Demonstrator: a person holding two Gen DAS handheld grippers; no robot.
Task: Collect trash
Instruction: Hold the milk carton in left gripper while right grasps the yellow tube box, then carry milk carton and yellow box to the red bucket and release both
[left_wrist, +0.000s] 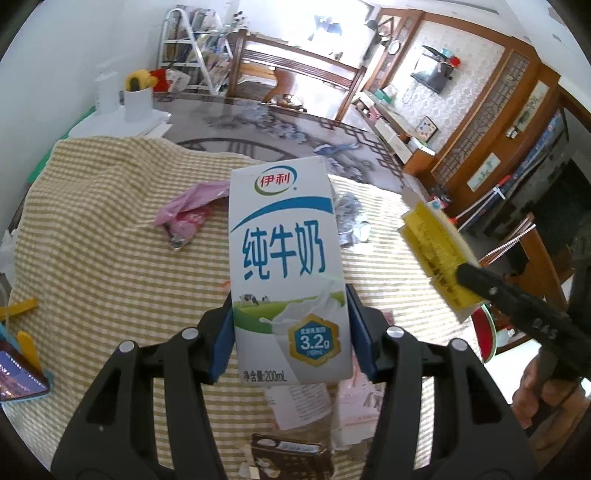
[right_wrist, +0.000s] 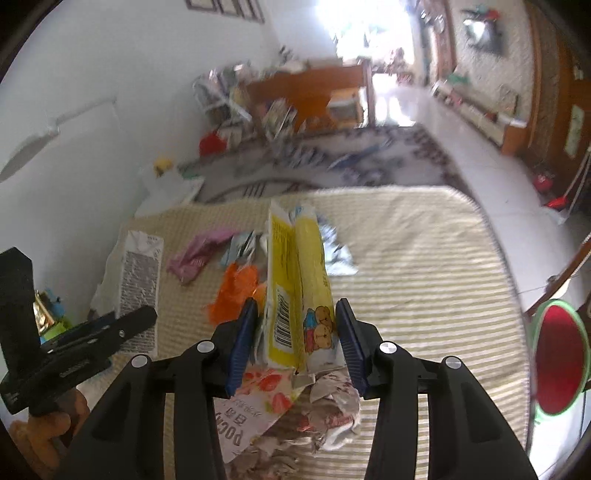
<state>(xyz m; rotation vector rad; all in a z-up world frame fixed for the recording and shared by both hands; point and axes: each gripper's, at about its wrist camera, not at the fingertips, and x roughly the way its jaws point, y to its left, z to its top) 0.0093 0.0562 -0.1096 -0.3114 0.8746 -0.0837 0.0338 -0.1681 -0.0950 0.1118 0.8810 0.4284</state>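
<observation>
A white and blue milk carton (left_wrist: 288, 266) stands upright above the striped cloth, with my left gripper (left_wrist: 290, 297) shut on its lower sides by both blue pads. In the right wrist view a flattened yellow snack box (right_wrist: 295, 280) with a bear picture is pinched between the blue pads of my right gripper (right_wrist: 296, 306), lifted off the cloth. The same yellow box (left_wrist: 436, 251) shows at the right of the left wrist view. The carton's printed back (right_wrist: 140, 273) and the left gripper (right_wrist: 129, 325) appear at the left of the right wrist view.
On the yellow-striped cloth (right_wrist: 424, 295) lie a pink wrapper (left_wrist: 188, 206), crumpled silver foil (left_wrist: 351, 221), an orange wrapper (right_wrist: 236, 291), a strawberry-print box (right_wrist: 258, 398) and crumpled paper (right_wrist: 332, 413). A red bin with a green rim (right_wrist: 557, 358) stands beyond the cloth's right edge. A phone (left_wrist: 18, 376) lies at the left.
</observation>
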